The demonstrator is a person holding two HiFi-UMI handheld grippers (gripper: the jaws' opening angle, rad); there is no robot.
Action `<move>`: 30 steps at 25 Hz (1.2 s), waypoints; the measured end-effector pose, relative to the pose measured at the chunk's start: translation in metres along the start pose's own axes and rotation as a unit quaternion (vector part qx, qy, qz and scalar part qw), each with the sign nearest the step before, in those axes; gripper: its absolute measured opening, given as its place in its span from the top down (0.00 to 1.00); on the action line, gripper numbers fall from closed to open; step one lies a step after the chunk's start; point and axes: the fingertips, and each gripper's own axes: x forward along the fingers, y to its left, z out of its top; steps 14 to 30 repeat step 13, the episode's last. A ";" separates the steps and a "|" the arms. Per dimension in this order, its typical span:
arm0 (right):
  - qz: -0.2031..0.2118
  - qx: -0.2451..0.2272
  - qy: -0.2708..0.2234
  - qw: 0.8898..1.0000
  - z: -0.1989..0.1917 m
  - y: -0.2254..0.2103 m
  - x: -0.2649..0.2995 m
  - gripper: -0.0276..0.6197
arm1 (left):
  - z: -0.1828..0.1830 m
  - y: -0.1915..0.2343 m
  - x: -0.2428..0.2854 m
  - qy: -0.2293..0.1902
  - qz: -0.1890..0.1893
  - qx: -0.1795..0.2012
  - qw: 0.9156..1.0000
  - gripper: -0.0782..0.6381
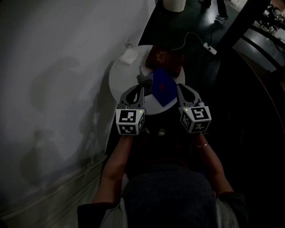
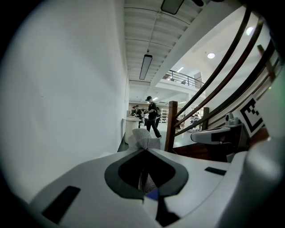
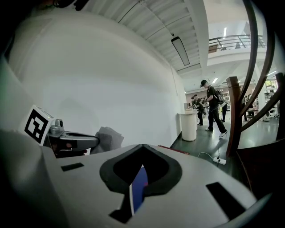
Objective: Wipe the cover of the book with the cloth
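Fingers of my left gripper [image 2: 144, 150]: shut on crumpled soft grey cloth [image 2: 143, 139]. My right gripper [image 3: 142, 147]: clamped on right edge of thin blue book [image 1: 163, 87], over near side of round white table [image 1: 116, 79]. I judge it light, bendy, slick-covered; best held by an edge.

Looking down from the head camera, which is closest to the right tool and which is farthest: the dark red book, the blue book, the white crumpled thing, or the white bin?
1. Blue book: gripped in the right tool.
2. Dark red book: behind it, on the round table.
3. White crumpled thing: table's far left edge.
4. White bin: on the floor beyond.
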 end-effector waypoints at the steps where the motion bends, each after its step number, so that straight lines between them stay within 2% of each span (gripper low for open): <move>1: -0.002 0.000 -0.001 1.000 0.000 -0.001 -0.001 0.91 | 0.000 0.000 0.000 -0.001 0.001 0.000 1.000 0.86; 30: 0.000 0.002 -0.011 1.000 0.011 -0.007 -0.006 0.91 | 0.004 -0.005 -0.001 -0.005 0.006 0.001 1.000 0.86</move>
